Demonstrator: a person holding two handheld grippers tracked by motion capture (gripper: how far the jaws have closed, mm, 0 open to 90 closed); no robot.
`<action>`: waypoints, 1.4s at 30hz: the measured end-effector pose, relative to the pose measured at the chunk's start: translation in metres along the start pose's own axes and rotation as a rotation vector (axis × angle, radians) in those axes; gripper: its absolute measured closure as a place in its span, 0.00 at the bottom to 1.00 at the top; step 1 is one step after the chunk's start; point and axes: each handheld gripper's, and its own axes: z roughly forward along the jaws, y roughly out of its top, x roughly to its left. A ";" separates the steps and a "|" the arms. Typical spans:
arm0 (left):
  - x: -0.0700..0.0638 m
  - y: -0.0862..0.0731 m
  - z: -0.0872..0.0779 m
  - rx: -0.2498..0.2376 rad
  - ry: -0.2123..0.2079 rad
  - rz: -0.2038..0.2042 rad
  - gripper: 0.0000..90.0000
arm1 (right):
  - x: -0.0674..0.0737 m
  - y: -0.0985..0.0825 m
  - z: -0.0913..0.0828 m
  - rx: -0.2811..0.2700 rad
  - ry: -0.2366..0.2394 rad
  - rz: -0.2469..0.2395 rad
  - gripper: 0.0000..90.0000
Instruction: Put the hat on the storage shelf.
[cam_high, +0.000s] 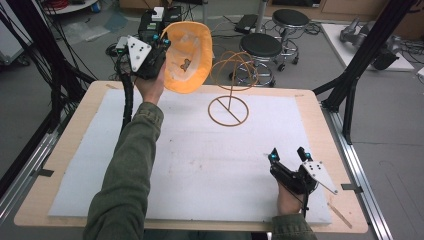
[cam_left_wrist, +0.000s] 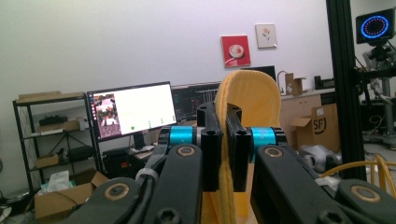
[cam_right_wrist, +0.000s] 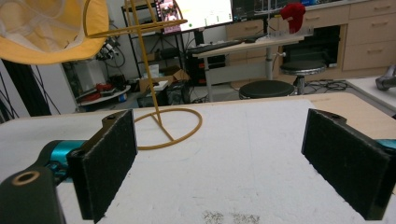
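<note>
Left gripper (cam_high: 161, 44): raised in the upper left of the high view, above the far left corner of the table, jaws clamped on the brim of the yellow hat
Left gripper's own view: the two black jaws stand close together at centre frame with the hat's brim pinched edge-on between them
Yellow hat (cam_high: 186, 57): held in the air at upper centre-left of the high view, its pale lining turned toward the camera; in the right gripper view it hangs at the upper left corner (cam_right_wrist: 51, 30)
Wire stand (cam_high: 229, 102): upper centre of the high view, its ring base flat on the white mat, a thin stem rising to looped wire on top; the hat sits just left of the loops, and whether they touch is hard to tell
Right gripper (cam_high: 289, 155): lower right of the high view, resting low over the mat, jaws spread wide with nothing between them
White mat (cam_high: 200, 165): covers most of the wooden table (cam_high: 320, 115)
Sleeve: olive green, running up from the bottom left to the left gripper
</note>
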 end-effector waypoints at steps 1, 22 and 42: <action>-0.002 0.002 0.004 -0.004 0.001 0.002 0.96 | 0.000 0.000 -0.001 -0.002 -0.001 0.008 0.10; -0.089 0.026 0.064 0.017 -0.144 0.055 0.96 | -0.005 0.000 -0.004 -0.026 -0.010 0.045 0.10; -0.160 0.011 0.080 0.058 -0.398 0.096 0.96 | -0.005 0.000 -0.005 -0.025 0.001 0.044 0.11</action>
